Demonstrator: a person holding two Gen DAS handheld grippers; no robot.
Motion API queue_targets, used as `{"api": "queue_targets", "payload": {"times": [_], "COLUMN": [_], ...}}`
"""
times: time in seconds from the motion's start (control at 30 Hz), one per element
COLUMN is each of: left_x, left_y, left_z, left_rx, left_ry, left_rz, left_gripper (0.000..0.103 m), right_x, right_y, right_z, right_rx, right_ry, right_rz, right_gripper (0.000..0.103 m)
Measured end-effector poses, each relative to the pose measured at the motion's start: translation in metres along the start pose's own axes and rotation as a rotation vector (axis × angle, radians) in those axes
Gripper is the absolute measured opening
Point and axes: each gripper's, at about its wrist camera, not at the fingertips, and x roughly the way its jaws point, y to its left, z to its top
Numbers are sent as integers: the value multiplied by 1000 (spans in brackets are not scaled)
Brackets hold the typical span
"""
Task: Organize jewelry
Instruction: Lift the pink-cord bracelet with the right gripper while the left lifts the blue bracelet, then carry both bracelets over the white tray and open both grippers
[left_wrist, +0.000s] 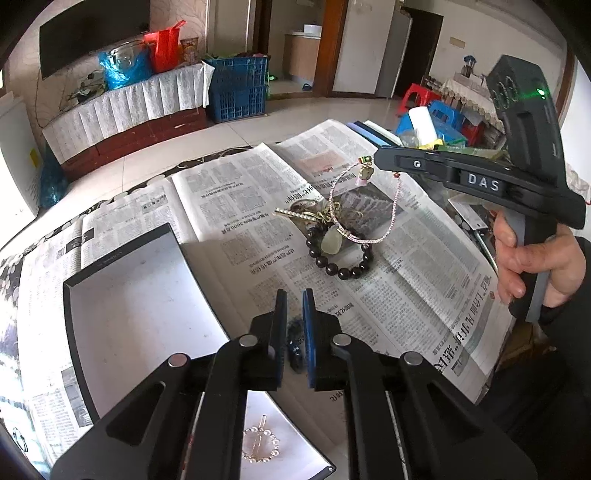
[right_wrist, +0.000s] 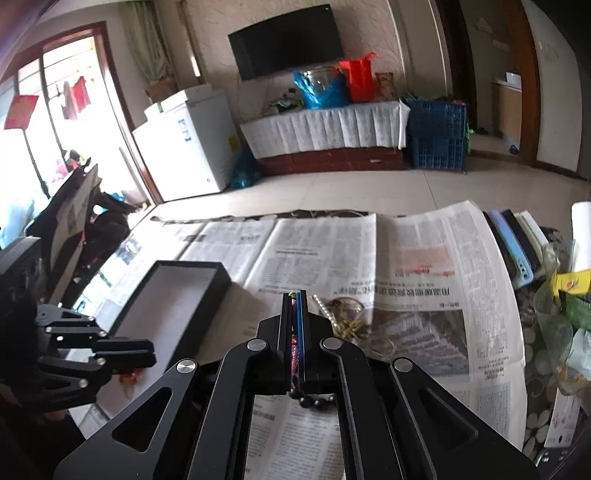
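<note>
Right hand-held gripper clamped on pink cord bracelet, lifted from pile: light, limp, snag-prone. Left hand-held gripper pinches small dark piece.

Right gripper pinched on a beaded cord

Its blue-padded fingers clamp a pink-red strand, probably a bracelet, above the newspaper. A tangle of jewelry lies just right of the tips; the open black box sits left, the left gripper nearer.
</note>
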Motion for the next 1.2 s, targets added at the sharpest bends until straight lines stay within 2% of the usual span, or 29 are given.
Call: {"api": "queue_targets", "payload": {"times": [0.1, 0.2, 0.27, 0.3, 0.33, 0.5, 0.6, 0.63, 0.73, 0.77, 0.8, 0.83, 0.93, 1.2], "left_x": [0, 9, 18, 25, 29, 53, 70, 76, 86, 86, 87, 86, 79, 21], "left_y": [2, 1, -2, -5, -7, -21, -21, -22, -25, -26, -25, -22, -20, -8], "left_z": [-1, -5, -9, -11, -13, -23, -30, -33, -39, -40, -40, -39, -38, -12], "left_rx": [0, 7, 10, 16, 24, 91, 103, 110, 149, 160, 152, 133, 131, 56], "left_ry": [6, 46, 72, 90, 96, 161, 209, 226, 243, 242, 257, 256, 233, 55], "left_rz": [0, -45, -28, -15, -3, 26, 50, 59, 112, 129, 112, 107, 101, 80], "left_gripper": [6, 7, 26, 54, 68, 68, 65, 58, 44, 32, 14, 7, 7, 7], "right_x": [-2, -1, -1, 0, 1, 2, 3, 3, 3, 2, 2, 2, 2, 1], "right_y": [4, 5, 5, 5, 5, 6, 6, 6, 8, 8, 9, 9, 10, 20], "right_z": [2, 3, 2, 2, 2, 1, 1, 0, 0, -1, -1, -1, -2, 1], "right_rx": [-5, -5, -7, -8, -9, -12, -13, -14, -11, -11, -11, -12, -12, -27], "right_ry": [-8, -6, 1, 4, 6, 9, 10, 10, 6, 4, 4, 4, 5, -5], "right_rz": [2, 1, 0, 1, 0, 1, 2, 3, 6, 6, 6, 6, 5, 15], "right_gripper": [2, 2, 2, 2, 2, 2, 2, 2, 2, 2, 2, 2, 2, 2]}}
